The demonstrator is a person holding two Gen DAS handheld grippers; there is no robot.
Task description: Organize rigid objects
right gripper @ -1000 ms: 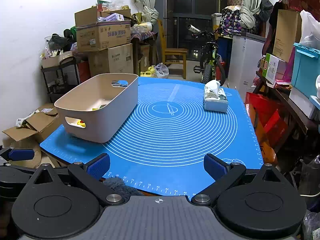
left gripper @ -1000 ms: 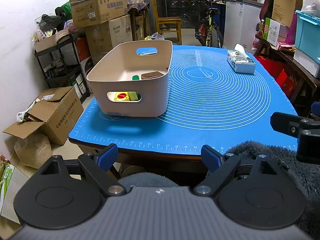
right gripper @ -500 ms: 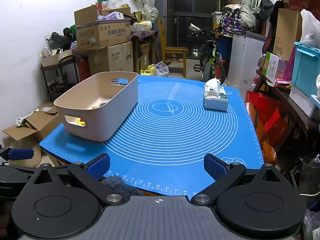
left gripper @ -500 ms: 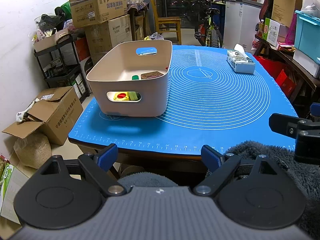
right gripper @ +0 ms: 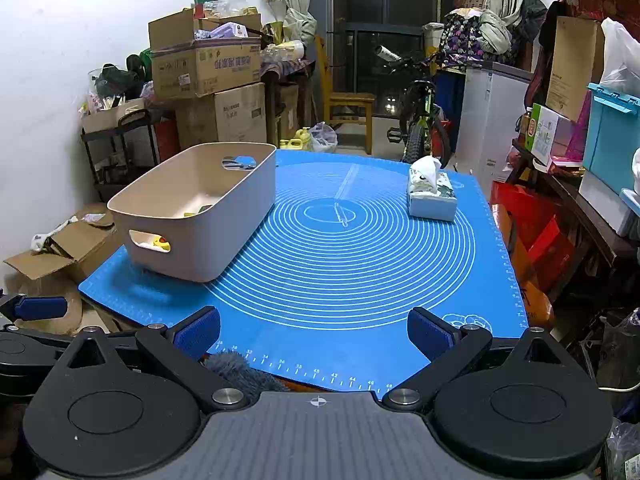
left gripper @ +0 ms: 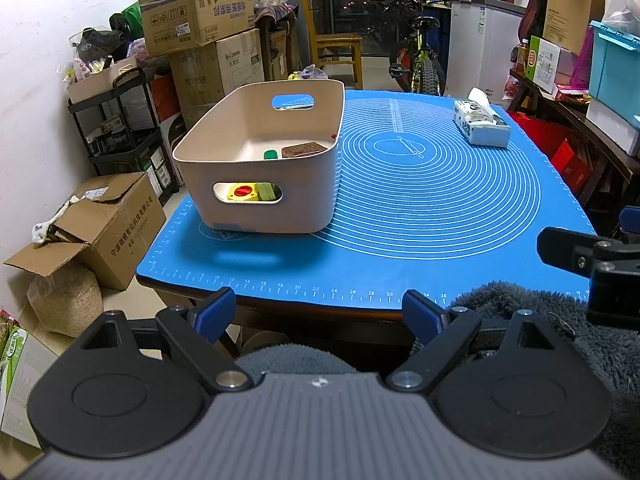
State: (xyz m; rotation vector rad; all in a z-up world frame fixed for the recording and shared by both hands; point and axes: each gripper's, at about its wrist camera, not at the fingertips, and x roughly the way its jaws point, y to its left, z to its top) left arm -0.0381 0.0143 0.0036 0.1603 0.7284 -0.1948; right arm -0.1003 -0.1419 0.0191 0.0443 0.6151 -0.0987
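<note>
Holding small items, beige bin (left gripper: 260, 184)

Right gripper (right gripper: 316, 332), jaws spread wide with nothing between them, poised over the near edge of a blue mat (right gripper: 360, 280). A beige bin (right gripper: 208, 216) stands on the mat's left side, small items inside; a tissue pack (right gripper: 432, 200) lies far right.

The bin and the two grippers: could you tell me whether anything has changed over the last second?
Nothing visibly changed: the bin sits in the same spot on the blue mat, and the left gripper and right gripper are both open and empty, short of the table edge.
</note>
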